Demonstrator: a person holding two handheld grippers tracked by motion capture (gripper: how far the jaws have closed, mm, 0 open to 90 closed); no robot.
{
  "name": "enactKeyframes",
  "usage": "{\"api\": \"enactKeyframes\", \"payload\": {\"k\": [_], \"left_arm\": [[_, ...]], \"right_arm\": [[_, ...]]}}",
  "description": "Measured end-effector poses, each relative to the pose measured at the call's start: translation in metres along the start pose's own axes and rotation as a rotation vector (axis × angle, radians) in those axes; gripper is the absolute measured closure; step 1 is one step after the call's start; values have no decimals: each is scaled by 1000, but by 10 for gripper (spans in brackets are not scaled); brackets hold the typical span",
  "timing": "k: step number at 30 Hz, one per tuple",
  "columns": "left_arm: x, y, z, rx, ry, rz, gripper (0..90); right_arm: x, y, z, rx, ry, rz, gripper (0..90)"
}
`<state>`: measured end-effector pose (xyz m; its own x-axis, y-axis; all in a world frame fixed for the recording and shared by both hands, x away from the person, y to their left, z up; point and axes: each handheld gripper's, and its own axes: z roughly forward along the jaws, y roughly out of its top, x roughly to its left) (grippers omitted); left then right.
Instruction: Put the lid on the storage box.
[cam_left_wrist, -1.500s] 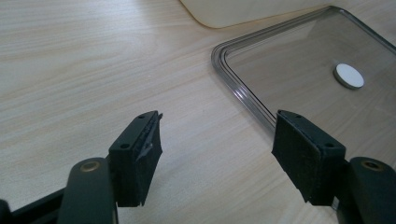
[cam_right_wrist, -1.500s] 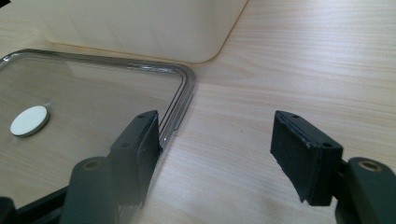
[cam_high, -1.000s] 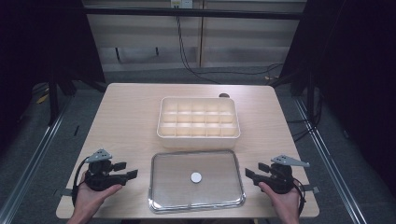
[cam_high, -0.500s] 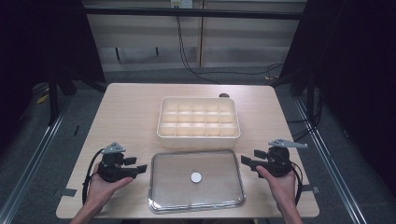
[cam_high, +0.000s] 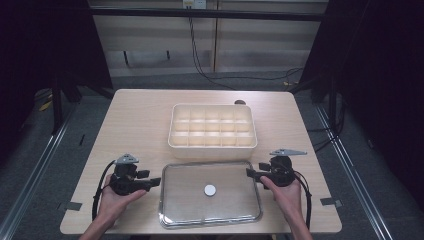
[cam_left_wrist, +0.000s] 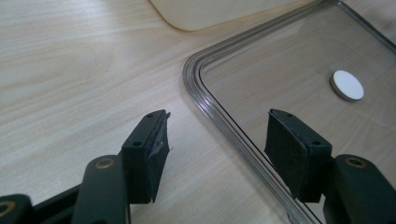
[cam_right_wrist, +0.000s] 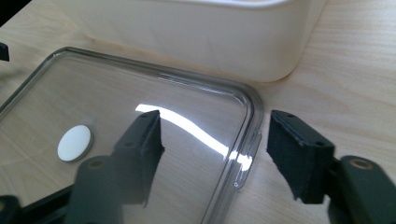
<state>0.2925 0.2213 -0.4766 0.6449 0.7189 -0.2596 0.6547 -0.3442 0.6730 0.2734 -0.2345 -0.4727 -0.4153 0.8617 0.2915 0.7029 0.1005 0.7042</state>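
approaching the clear lid (cam_high: 210, 192) from both short edges, the person is bringing the left gripper (cam_high: 154, 182) and the right gripper (cam_high: 251, 173) in toward it. the lid is lying flat on the near half of the table (cam_high: 135, 125), just in front of the cream compartment tray (cam_high: 212, 126), with a small white disc (cam_high: 210, 190) at its centre.

in the left gripper view the jaws are standing spread and straddling the lid's rim (cam_left_wrist: 219, 121), one pad (cam_left_wrist: 152, 149) over bare wood, the other over the clear panel; neither is pressing on it. in the right gripper view the jaws are also spread across the opposite rim (cam_right_wrist: 252, 135), and they have just been closing, with the rim between them but no pad touching it yet.

for a sound grip, both sets of jaws are best lowered until the pads are level with the raised rim, then closed evenly on it. the plastic is probably smooth and slippery, so both sides should be pinching before any lift. keeping the lid level is likely to help when seating it on the tray.

the table is pale wood grain, matte, with light glaring off the lid. beyond it, dark curtains are flanking a panelled wall, and cables (cam_high: 200, 60) are hanging down to the grey floor.
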Motion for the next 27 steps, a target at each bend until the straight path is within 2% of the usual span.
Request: {"api": "enactKeyframes", "payload": {"k": [3,5,7,9,13,16,17,18,20,27], "left_arm": [[-5,-1,2,6,-11,11,419],[-11,-3,7,36,-31,48,449],[-13,-3,10,48,-67,54,457],[-15,-3,11,54,-60,69,460],[-14,-3,15,63,-59,52,449],[-13,-3,18,89,-56,49,465],[-13,-4,20,95,-60,51,470],[-14,-4,21,102,-43,72,471],[-15,-4,22,96,-57,59,475],[-15,-3,22,117,-38,82,548]], "right_arm": [[-2,-3,2,3,-5,6,391],[-4,-10,5,26,-4,7,409],[-4,-13,7,47,-11,5,432],[-3,-15,8,55,-29,-2,441],[-3,-16,10,54,-35,-16,455],[-3,-17,12,65,-49,-17,448],[-3,-18,12,58,-57,-14,443],[-3,-19,12,55,-74,-1,452],[-3,-19,13,53,-72,1,454],[1,-22,16,61,-85,-17,469]]}}
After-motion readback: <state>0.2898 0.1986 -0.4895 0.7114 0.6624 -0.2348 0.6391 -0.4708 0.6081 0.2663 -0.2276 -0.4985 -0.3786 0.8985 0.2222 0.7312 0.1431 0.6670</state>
